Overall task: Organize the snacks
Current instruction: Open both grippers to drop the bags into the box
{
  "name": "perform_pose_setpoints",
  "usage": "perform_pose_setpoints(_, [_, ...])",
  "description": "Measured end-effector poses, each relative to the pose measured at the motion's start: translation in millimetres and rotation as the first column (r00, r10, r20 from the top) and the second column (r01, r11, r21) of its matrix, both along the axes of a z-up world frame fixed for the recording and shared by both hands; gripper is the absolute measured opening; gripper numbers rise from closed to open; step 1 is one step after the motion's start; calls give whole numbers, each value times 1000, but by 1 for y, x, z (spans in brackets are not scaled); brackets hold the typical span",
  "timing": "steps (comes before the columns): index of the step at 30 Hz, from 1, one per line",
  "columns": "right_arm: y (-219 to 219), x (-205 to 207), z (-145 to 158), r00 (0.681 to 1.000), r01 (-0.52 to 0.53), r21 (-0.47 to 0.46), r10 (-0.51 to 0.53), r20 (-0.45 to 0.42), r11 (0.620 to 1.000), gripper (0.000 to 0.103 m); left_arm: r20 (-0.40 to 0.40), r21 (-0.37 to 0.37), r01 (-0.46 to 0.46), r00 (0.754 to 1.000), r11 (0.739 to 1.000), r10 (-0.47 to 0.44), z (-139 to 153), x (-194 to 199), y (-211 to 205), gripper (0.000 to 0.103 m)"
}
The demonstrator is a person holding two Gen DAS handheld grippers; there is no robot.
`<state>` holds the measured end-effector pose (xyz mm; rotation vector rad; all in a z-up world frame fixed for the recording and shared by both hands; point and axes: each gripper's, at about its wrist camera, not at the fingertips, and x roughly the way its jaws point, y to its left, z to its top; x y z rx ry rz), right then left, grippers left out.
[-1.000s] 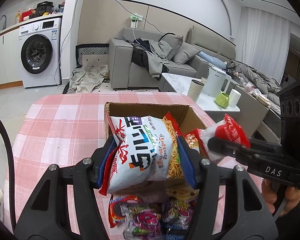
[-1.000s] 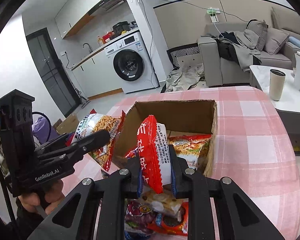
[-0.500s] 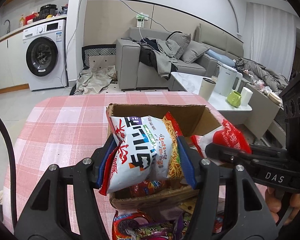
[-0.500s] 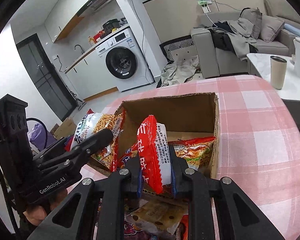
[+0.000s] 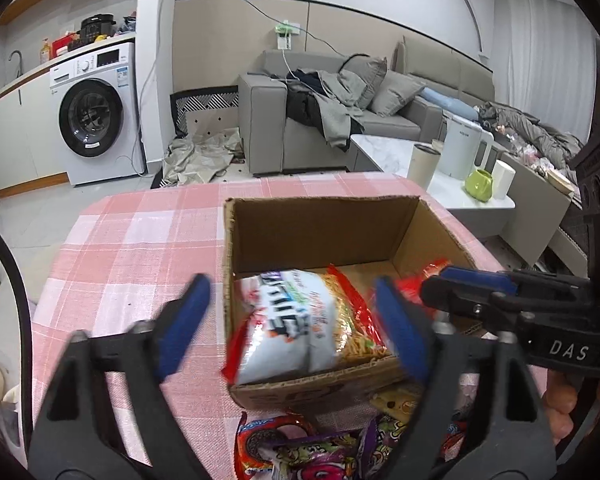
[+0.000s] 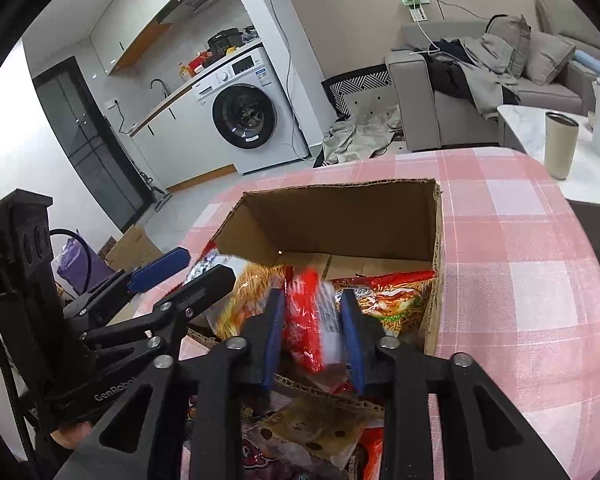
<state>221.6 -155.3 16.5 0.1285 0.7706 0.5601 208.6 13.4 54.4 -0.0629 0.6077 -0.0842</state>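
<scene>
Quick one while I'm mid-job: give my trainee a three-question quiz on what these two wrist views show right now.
1. True or false: the left hand-held gripper clamps the white noodle-snack bag.
2. Where does that bag lie? A) on the pink checked tablecloth B) in the cardboard box C) on the sofa
3. Fill in: the packet between the right hand-held gripper pads is mostly ____.

Key: 1 false, its jaws stand wide, clear of the bag; 2 B; 3 red, the red packet.

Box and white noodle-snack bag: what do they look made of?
Box: corrugated cardboard, matte brown, judging by the ragged cut rim and plain walls. White noodle-snack bag: likely thin plastic film, glossy, since it crinkles and catches the light.
</scene>
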Motion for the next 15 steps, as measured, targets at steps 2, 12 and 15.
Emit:
perform_pose_setpoints(2, [-2, -4, 4, 1000, 1, -12, -1, 10, 1000, 35, 2, 3, -1, 1000, 1000, 1, 3, -6, 2, 89])
perform_pose_setpoints(12, [-23, -46, 15, 995, -13, -54, 18, 95, 998, 98, 56, 22, -56, 997, 998, 55, 8, -57, 18, 102])
perform_pose_setpoints(15, [-27, -57, 12, 993, 9, -88, 1, 115, 996, 102, 48, 19, -62, 997, 998, 61, 3, -71, 24, 102])
